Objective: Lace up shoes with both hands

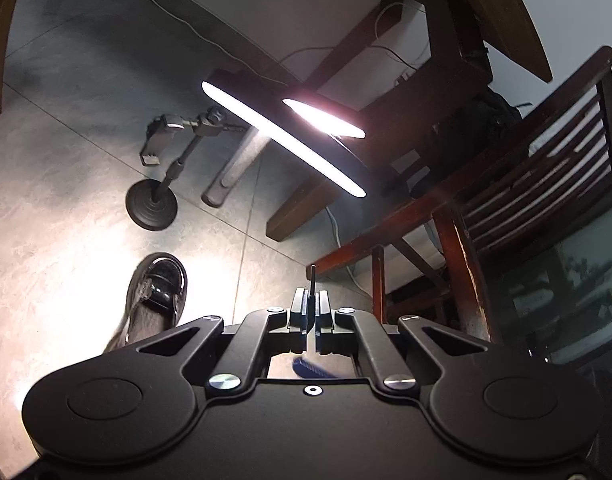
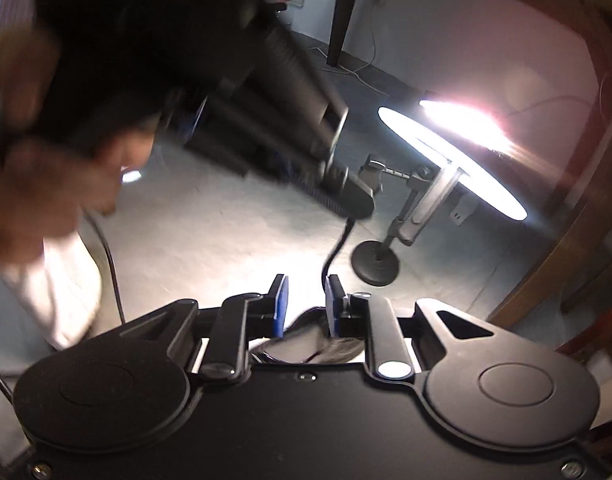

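Note:
My left gripper (image 1: 310,300) is shut on the stiff black end of a shoelace (image 1: 313,280), which sticks out past its fingertips. A glossy black shoe (image 1: 157,292) with a grey lining lies on the floor tiles to its left. In the right wrist view the left gripper (image 2: 346,200) shows blurred at upper left, held by a hand (image 2: 33,184). The shoelace (image 2: 336,248) hangs from it down to my right gripper (image 2: 306,300). That gripper is open, its blue pads (image 2: 280,304) apart, and the lace ends beside its right finger. Part of the shoe (image 2: 330,346) shows beneath the fingers.
A lit desk lamp (image 1: 281,136) and a black stand with a round base (image 1: 151,204) are on the floor ahead. Dark wooden chairs (image 1: 506,200) and table legs crowd the right side. A thin black cord (image 2: 109,264) runs down at the left of the right wrist view.

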Available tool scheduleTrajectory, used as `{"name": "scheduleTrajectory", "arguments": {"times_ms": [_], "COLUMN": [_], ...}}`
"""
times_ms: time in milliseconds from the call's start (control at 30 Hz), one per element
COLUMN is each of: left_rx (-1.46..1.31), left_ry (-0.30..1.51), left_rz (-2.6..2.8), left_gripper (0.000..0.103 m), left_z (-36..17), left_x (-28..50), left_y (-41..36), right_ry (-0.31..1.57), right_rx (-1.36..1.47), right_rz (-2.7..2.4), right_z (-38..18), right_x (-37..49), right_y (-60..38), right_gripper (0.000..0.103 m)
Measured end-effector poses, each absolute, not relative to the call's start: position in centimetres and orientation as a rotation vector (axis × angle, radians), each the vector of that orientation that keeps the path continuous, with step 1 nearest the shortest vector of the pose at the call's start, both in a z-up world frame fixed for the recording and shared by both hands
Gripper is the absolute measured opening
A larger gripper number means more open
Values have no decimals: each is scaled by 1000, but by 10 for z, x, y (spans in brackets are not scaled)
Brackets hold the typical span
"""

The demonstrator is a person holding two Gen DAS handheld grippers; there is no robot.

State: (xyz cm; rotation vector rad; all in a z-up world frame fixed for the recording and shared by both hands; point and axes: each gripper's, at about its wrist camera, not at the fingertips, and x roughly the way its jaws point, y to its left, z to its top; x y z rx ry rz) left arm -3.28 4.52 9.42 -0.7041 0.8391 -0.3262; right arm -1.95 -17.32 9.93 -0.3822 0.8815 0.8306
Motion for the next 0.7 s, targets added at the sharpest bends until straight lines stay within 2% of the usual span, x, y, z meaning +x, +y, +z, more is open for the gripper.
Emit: {"name": "scheduleTrajectory", "arguments": {"times_ms": [167, 533, 600, 633, 700], "left_rx": [-707, -704, -707, -703, -689], "left_ry": [836, 822, 819, 817, 816], "left_rz": [-343, -363, -369, -372, -376], "left_gripper": [4, 4, 4, 4, 4], "left_z": [93, 94, 95, 96, 97], "left_x": [-37, -39, -39, -39, -40], "left_y": [45, 43, 43, 43, 41], "right_ry": [968, 958, 964, 968, 969], "right_rx": [-285, -224, -196, -187, -188], "right_rz": [710, 704, 701, 705, 698], "right_z": [93, 105, 105, 105, 103], "right_x": [2, 12, 15, 16, 16], "right_y": [-176, -185, -187, -187, -186], "right_gripper": [23, 23, 19, 3, 3]}}
